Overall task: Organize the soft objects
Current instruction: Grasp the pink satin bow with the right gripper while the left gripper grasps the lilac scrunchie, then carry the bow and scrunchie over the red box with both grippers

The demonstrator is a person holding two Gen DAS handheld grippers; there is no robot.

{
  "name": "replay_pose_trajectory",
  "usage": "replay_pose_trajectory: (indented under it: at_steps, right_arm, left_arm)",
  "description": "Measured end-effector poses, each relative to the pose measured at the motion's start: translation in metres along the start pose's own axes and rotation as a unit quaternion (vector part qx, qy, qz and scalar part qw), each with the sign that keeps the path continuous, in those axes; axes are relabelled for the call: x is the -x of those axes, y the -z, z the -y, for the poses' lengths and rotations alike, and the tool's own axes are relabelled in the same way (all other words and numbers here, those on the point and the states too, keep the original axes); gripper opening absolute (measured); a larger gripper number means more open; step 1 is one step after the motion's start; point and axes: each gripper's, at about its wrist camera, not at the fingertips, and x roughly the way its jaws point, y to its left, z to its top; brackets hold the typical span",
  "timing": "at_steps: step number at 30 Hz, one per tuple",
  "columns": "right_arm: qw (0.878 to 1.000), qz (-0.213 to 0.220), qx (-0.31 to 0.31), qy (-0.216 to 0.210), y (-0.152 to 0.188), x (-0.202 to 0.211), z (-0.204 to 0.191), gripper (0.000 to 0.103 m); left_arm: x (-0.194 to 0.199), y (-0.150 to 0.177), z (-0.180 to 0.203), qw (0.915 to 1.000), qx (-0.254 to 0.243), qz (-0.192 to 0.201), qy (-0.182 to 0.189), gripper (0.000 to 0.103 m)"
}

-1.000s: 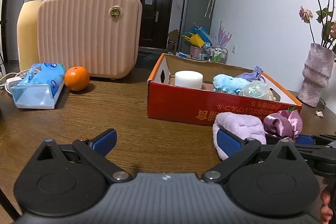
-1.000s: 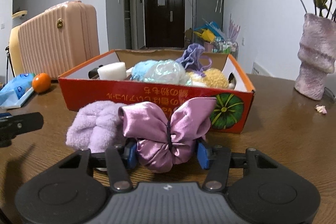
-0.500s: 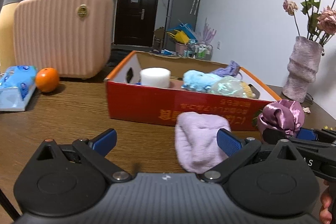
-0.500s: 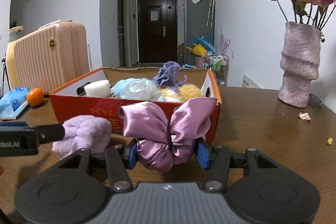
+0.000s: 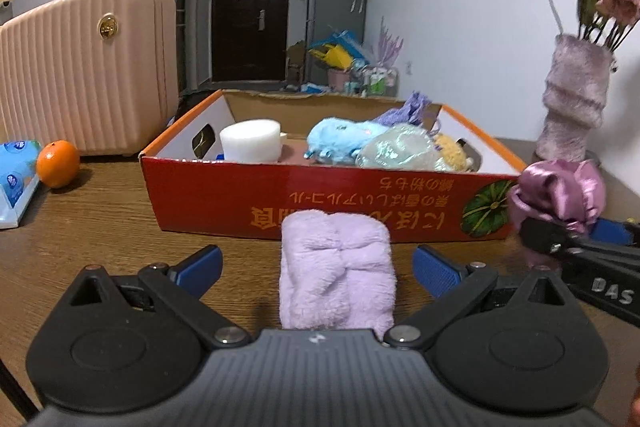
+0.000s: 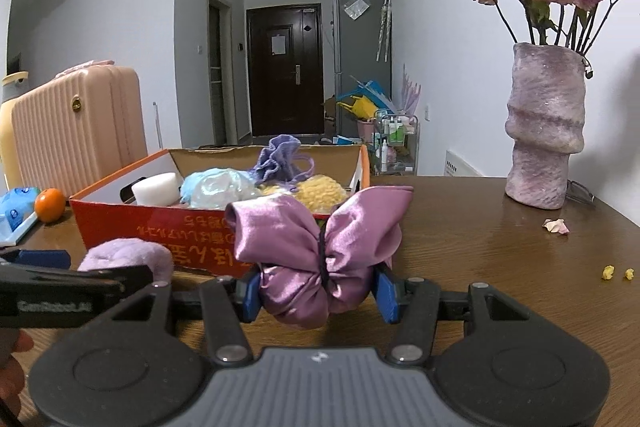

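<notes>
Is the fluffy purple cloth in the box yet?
Not yet. The fluffy purple cloth lies on the table in front of the red box, between the open left gripper's fingers.

A fluffy lilac cloth (image 5: pixel 338 267) lies bunched on the wooden desk (image 5: pixel 100 227), just before the red cardboard box (image 5: pixel 280 195). A shiny purple satin bow (image 6: pixel 320 251) is clamped between blue fingers (image 6: pixel 386 291), lifted near the box's corner.
</notes>
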Motion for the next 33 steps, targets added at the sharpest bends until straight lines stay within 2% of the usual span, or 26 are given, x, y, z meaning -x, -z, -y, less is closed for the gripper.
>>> replay_pose_trajectory:
  at_steps: [4,7,9,14,25,33]
  right_arm:
    - [1.000,0.002,0.001,-0.003,0.001,0.000,0.001,0.054]
    - [1.000,0.003,0.004,-0.007,0.001,0.000,0.000,0.054]
    - [1.000,0.003,0.005,-0.009,0.001,0.000,-0.001,0.054]
    - [1.000,0.003,0.008,-0.014,0.001,-0.001,-0.002,0.054]
    - [1.000,0.018,0.009,-0.021,0.001,0.004,-0.002,0.054]
    - [0.998,0.050,0.006,-0.022,-0.004,0.007,-0.002,0.054]
  left_arm:
    - [-0.007,-0.002,-0.002,0.9999,0.007,-0.007,-0.001,0.102]
    - [-0.008,-0.003,-0.002,0.9999,0.003,-0.010,0.001,0.093]
    - [-0.009,-0.003,-0.002,0.9999,0.000,-0.015,0.006,0.083]
    - [-0.010,-0.003,-0.006,0.9993,0.008,-0.030,0.022,0.050]
    - [0.005,-0.008,-0.010,0.9989,0.011,-0.011,0.044,0.044]
    - [0.030,-0.020,-0.008,0.9970,0.014,0.038,0.066,0.043]
